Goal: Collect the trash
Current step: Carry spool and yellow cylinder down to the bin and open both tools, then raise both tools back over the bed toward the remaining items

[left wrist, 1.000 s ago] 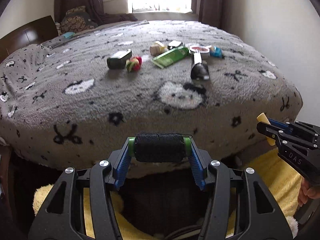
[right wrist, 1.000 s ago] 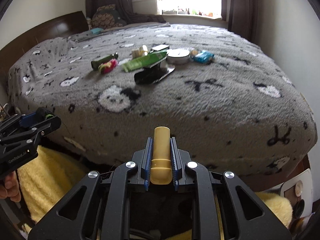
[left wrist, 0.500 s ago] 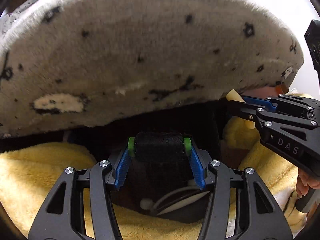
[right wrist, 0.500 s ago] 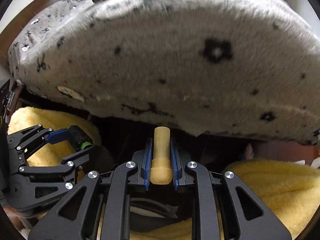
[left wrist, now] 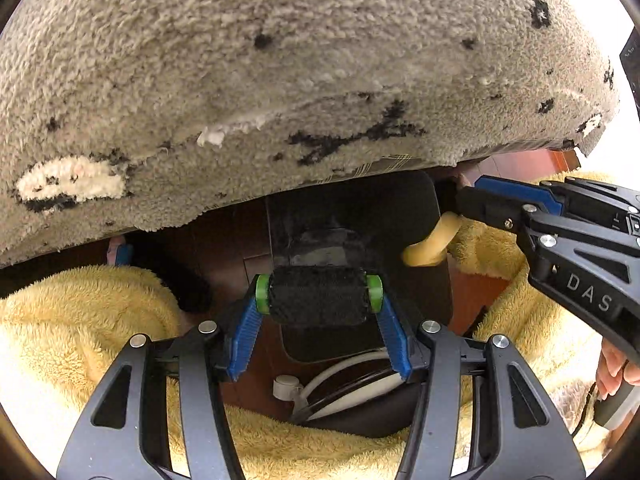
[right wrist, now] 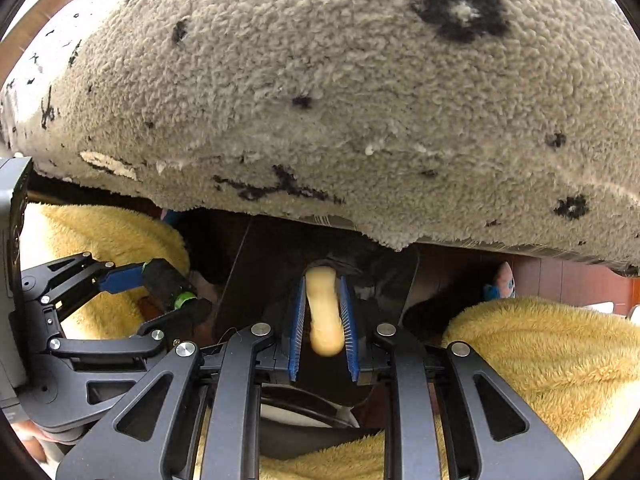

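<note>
Both hand-held grippers have dropped below the bed's grey fleece blanket [left wrist: 280,80]: the left hand-held gripper [left wrist: 319,300] pinches a black cylindrical roll [left wrist: 318,296], the right hand-held gripper [right wrist: 323,312] pinches a pale yellow rubbery stick [right wrist: 324,312], above the dark bin [left wrist: 360,216] at twelve o'clock.

The left gripper [left wrist: 318,300] points steeply down beside the hanging edge of the grey blanket [left wrist: 280,80], its blue fingers [left wrist: 244,340] clamped on a black roll with green ends [left wrist: 318,298]. The right gripper [right wrist: 324,312] points down just below that same edge, its jaws pressed close on a pale yellow piece [right wrist: 325,312]. A hand [left wrist: 614,364] grips the right gripper's handle, farther from the blanket.
</note>
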### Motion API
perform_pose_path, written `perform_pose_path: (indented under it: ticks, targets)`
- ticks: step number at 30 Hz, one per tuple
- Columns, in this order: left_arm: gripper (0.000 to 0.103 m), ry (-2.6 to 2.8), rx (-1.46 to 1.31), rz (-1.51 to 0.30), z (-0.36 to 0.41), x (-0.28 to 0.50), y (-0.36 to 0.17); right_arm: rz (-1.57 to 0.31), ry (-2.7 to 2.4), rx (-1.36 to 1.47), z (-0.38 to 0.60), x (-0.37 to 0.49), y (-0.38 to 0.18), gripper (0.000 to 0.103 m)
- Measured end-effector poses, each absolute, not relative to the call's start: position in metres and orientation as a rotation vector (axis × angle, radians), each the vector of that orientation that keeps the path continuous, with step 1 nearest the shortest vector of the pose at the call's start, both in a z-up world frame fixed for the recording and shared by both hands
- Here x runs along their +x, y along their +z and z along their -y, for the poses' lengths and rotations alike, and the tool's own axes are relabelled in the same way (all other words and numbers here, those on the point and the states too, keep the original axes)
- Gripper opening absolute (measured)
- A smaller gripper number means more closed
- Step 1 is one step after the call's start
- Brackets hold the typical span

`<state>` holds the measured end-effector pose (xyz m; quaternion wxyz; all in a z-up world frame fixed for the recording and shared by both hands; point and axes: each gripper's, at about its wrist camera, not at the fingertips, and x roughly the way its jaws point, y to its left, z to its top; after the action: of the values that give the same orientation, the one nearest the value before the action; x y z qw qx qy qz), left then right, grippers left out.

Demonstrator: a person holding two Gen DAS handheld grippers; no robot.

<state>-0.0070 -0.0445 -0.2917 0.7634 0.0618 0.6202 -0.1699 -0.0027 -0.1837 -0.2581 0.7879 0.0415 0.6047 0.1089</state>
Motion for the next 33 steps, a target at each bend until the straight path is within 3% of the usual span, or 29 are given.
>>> perform_pose_path:
  ticks: [5,7,9,10,11,13,17,23,33]
  targets:
    - [0.063,-0.352,0.149,-1.319,0.052,-0.003,-0.278,-1.285,0.208,0.103,0.191,0.002,-0.245,0.02]
    - [0.074,-0.344,0.155,-1.294,0.052,-0.003,-0.267,-1.269,0.189,0.111,0.198,0.002,-0.239,0.021]
    - [0.083,-0.342,0.156,-1.262,0.051,-0.003,-0.256,-1.247,0.173,0.118,0.205,0.002,-0.231,0.036]
    - [0.088,-0.343,0.155,-1.251,0.051,-0.002,-0.251,-1.234,0.166,0.122,0.208,0.002,-0.227,0.052]
    - [0.09,-0.346,0.154,-1.239,0.051,-0.002,-0.246,-1.218,0.159,0.126,0.211,0.001,-0.222,0.061]
    - [0.093,-0.352,0.158,-1.222,0.052,-0.001,-0.235,-1.195,0.147,0.13,0.216,0.001,-0.213,0.062]
    - [0.095,-0.354,0.157,-1.178,0.052,-0.001,-0.208,-1.149,0.131,0.131,0.228,0.001,-0.193,0.072]
    - [0.095,-0.317,0.151,-1.069,0.041,0.007,-0.156,-1.037,0.105,0.089,0.238,-0.002,-0.152,0.08]
    - [0.095,-0.252,0.154,-0.93,0.012,0.018,-0.112,-0.922,0.096,0.04,0.236,0.013,-0.109,0.08]
